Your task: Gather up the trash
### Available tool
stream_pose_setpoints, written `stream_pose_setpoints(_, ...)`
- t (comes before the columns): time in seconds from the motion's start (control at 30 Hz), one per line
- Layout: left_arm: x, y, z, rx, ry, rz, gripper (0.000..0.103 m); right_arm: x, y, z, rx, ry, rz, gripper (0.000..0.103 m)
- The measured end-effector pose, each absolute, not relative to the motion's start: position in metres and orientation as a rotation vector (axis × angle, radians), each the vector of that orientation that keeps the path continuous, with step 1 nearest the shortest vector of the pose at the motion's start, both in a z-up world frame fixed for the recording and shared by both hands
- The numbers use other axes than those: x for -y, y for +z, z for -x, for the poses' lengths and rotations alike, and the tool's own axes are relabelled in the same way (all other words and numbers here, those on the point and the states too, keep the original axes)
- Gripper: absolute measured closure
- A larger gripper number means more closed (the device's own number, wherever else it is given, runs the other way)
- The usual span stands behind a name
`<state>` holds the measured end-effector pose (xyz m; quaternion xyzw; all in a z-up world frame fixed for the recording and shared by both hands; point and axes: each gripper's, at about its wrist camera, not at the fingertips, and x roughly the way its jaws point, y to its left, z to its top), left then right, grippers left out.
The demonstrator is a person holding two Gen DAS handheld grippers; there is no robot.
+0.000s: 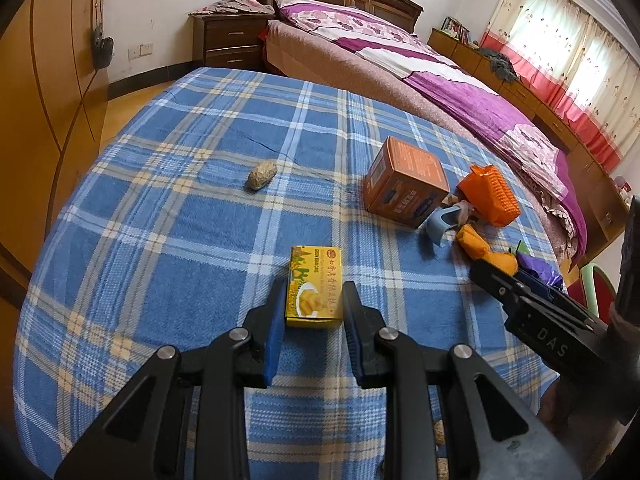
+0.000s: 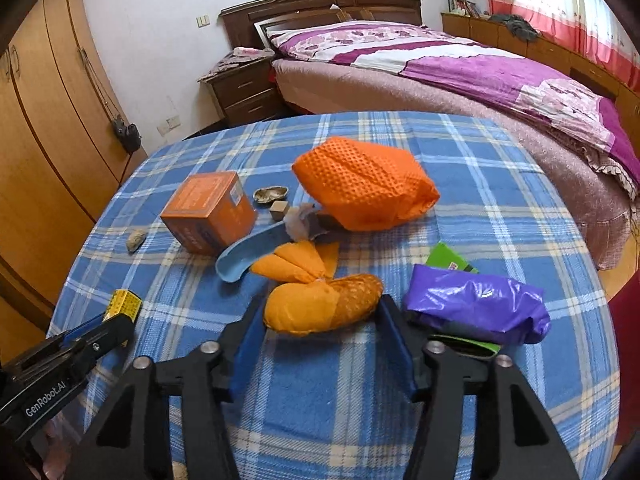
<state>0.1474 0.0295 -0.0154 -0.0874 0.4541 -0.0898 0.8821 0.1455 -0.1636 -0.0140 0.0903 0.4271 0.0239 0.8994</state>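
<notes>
You are straddling the yellow snack box with your left gripper, fingers narrowly apart beside its sides, not yet clamping, lined up low for a squeeze. Your right gripper is reaching level over the table, fingers wide around the orange mesh wrapper at the near edge.
</notes>
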Motion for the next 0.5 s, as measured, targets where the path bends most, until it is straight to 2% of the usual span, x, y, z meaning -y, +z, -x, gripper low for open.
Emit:
stream_pose_setpoints(0.17,-0.028,-0.016,-0.146,-0.947,-0.191,0.178,0.075,0.168,-0.013,-0.142,-0.881,0.054,-0.216,0.054)
stream_pose_setpoints(0.5,-0.025,-0.006,-0.136,-0.927,-0.206,0.179,0.075,0.166,0.010,-0.107,-0.824,0.123,-0.282,0.054)
